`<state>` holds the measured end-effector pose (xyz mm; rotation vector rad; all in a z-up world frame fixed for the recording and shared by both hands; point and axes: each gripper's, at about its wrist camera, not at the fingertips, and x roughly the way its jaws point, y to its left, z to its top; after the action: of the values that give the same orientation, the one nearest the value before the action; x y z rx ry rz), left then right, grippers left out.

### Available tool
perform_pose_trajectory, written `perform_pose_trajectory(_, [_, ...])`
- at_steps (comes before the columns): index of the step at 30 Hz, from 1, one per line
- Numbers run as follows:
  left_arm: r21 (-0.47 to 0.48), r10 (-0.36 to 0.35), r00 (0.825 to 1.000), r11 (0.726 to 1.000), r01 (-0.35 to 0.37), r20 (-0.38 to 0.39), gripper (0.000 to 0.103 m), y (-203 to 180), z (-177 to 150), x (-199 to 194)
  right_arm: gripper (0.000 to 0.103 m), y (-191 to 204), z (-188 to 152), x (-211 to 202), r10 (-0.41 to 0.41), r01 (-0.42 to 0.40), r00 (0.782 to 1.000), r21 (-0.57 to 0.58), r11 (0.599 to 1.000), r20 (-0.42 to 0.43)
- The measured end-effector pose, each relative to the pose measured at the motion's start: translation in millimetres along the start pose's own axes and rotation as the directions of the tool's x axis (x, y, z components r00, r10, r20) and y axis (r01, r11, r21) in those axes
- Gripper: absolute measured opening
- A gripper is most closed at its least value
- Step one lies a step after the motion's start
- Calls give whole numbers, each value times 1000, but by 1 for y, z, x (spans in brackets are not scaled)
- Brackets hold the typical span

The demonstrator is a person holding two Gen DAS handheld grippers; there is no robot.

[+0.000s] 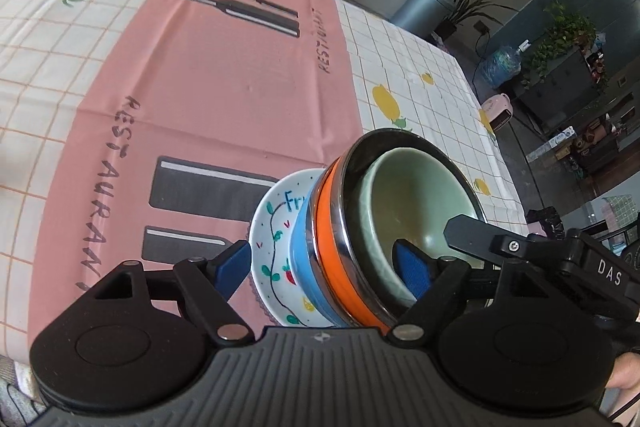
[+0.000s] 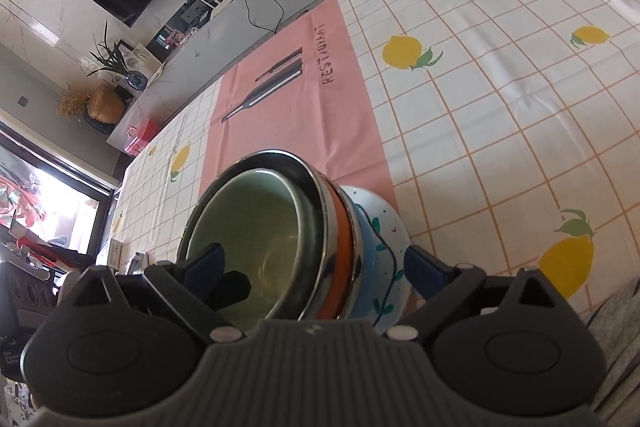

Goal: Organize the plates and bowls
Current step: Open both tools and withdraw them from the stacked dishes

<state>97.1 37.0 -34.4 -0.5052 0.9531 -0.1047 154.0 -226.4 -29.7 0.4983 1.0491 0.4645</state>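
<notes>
Left wrist view: the left gripper (image 1: 324, 269) sits low and near, its jaws spread wide around a nested stack without pressing on it. One blue pad lies left of the painted white bowl (image 1: 274, 247); the other hangs inside the pale green ceramic bowl (image 1: 416, 199). Between them sit a blue bowl (image 1: 300, 251) and an orange steel-rimmed bowl (image 1: 330, 239). The stack rests on a pink placemat (image 1: 224, 87) laid over a lemon-print tablecloth (image 1: 420, 67). The right gripper's black finger reaches in from the right over the green bowl.

Right wrist view: the right gripper (image 2: 316, 269) also stands open, one pad inside the green bowl (image 2: 256, 223), the other beside the painted bowl (image 2: 380, 227) at the right. Nothing is clamped.

The stack is likely heavy, stiff and breakable, with glazed and steel surfaces that could slip. The safest hold seems to be across the rims on opposite sides, one gripper each, lifting evenly.
</notes>
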Motion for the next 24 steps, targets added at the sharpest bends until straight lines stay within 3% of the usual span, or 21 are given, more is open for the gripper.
perform_pose_trajectory(4, [19, 86, 991, 996, -88, 100, 94, -6, -11, -33, 95, 7, -9, -28, -38, 42, 995, -35, 999, 91])
perform_pose_trajectory(9, [107, 105, 975, 986, -127, 198, 94, -24, -28, -68, 96, 25, -42, -77, -113, 151, 968, -159, 976, 223])
perform_pose_trajectory(13, [180, 169, 931, 955, -236, 324, 94, -51, -50, -89, 96, 38, -71, -91, -218, 283, 938, -234, 930, 268])
perform_pose_trajectory(16, [238, 230, 904, 914, -328, 361, 94, -69, -70, -92, 96, 48, -93, -91, -294, 382, 911, -321, 867, 289])
perform_pose_trajectory(18, [247, 240, 903, 908, -338, 357, 94, -73, -81, -92, 96, 50, -107, -88, -339, 428, 895, -341, 837, 292])
perform_pose_trajectory(21, [252, 227, 915, 914, -318, 332, 93, -74, -93, -92, 96, 51, -121, -87, -321, 401, 909, -355, 844, 266])
perform_pose_trajectory(24, [256, 238, 916, 910, -327, 322, 93, -76, -103, -91, 95, 56, -130, -82, -346, 423, 903, -385, 821, 254])
